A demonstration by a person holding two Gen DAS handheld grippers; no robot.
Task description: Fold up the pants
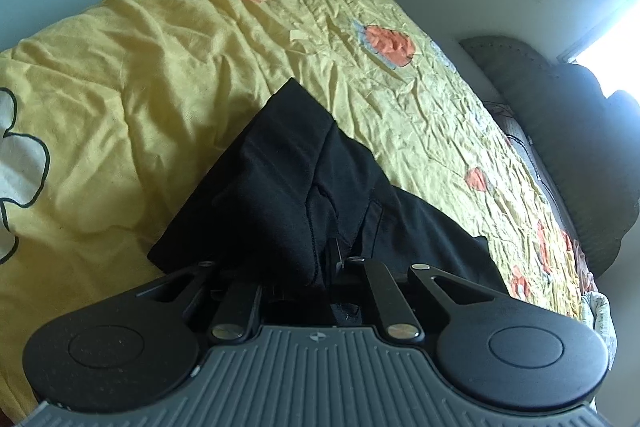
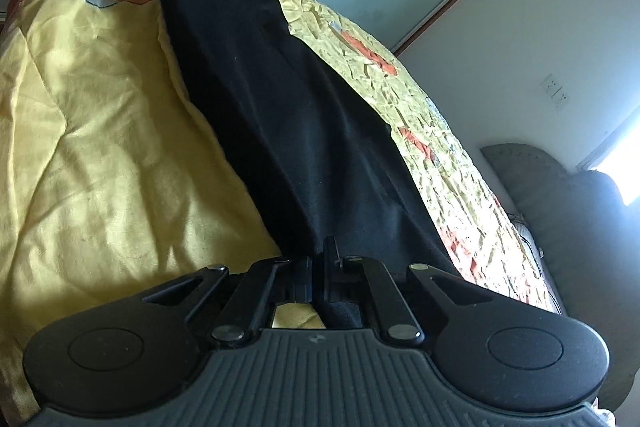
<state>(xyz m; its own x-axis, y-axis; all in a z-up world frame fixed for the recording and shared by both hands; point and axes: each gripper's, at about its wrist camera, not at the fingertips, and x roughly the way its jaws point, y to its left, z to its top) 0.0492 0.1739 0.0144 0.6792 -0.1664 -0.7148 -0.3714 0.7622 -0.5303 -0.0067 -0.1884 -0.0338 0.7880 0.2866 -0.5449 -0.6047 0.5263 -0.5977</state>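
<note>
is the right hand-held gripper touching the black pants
Touching. In the right wrist view the right hand-held gripper is shut on the near edge of the black fabric pants, with cloth pinched between its fingers.

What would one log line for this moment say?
left gripper: shut on black pants | right gripper: shut on pants | pants stretched over yellow bedspread

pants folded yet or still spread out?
Spread lengthwise: the pants stretch as one long strip over the yellow bedspread between both claws.
</note>
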